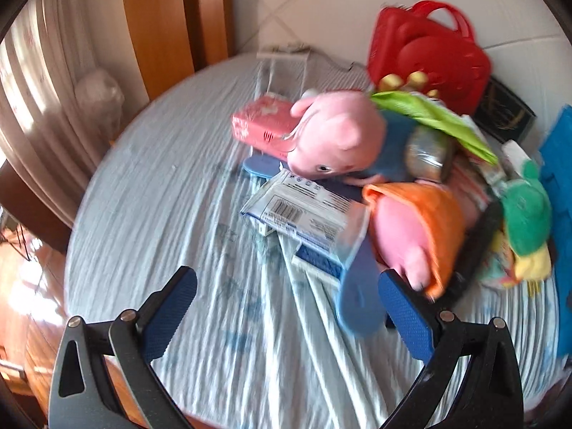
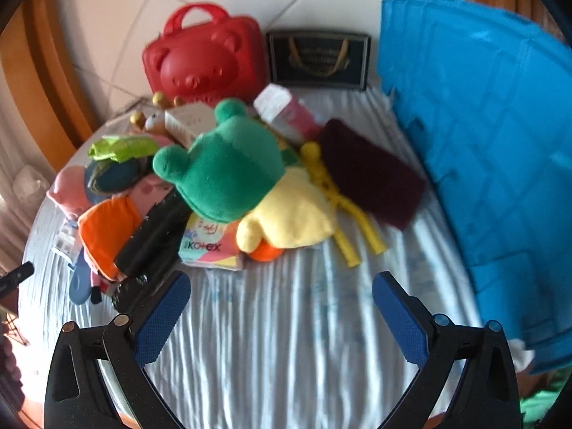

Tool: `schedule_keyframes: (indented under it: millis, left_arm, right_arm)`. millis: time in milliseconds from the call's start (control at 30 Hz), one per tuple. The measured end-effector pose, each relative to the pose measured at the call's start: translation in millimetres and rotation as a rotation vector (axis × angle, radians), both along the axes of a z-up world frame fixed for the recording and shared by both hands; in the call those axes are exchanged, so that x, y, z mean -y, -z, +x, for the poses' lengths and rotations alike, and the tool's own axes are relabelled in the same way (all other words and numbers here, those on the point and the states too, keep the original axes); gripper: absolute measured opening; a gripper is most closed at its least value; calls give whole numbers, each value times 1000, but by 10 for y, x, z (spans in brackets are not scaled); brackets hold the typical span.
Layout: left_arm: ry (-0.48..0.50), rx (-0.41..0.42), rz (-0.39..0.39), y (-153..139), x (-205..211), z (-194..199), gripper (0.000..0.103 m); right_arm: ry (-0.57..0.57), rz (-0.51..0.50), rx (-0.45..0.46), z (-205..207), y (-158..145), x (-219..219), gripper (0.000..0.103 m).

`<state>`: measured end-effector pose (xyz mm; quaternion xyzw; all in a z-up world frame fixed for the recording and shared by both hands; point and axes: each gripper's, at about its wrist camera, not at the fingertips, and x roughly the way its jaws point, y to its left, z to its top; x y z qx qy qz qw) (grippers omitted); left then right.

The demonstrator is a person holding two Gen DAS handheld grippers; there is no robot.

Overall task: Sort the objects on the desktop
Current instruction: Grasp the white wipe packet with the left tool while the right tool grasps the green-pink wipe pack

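Observation:
A heap of objects lies on a pale striped cloth point(image 1: 178, 214). In the left wrist view I see a pink pig plush point(image 1: 336, 136), a second pig plush in an orange dress point(image 1: 418, 236), a white-blue packet point(image 1: 300, 211), a pink tissue pack point(image 1: 257, 125) and a red bear case point(image 1: 429, 53). My left gripper point(image 1: 286, 307) is open and empty, its right finger beside the orange plush. In the right wrist view a green frog plush point(image 2: 228, 168) lies on a yellow plush point(image 2: 293, 211), with a Kotex pack point(image 2: 207, 243) beneath. My right gripper point(image 2: 282, 311) is open and empty, short of the heap.
A blue folded fabric box point(image 2: 482, 125) stands at the right. A dark maroon pouch point(image 2: 371, 175), a black gift box point(image 2: 318, 57) and a black object point(image 2: 153, 236) lie in the heap. A wooden headboard point(image 1: 161, 25) and a curtain point(image 1: 32, 71) are at the left.

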<state>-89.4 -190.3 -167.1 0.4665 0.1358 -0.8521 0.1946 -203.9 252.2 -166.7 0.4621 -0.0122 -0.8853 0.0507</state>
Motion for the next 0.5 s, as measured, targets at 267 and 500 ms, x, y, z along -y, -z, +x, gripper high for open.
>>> schedule_keyframes:
  millis: [267, 500]
  left_arm:
    - [-93, 87, 124, 439, 308, -719, 103]
    - [36, 117, 126, 676, 58, -734, 75]
  right_arm:
    - [10, -26, 96, -342, 268, 339, 103]
    - [-25, -21, 146, -557, 432, 700, 84]
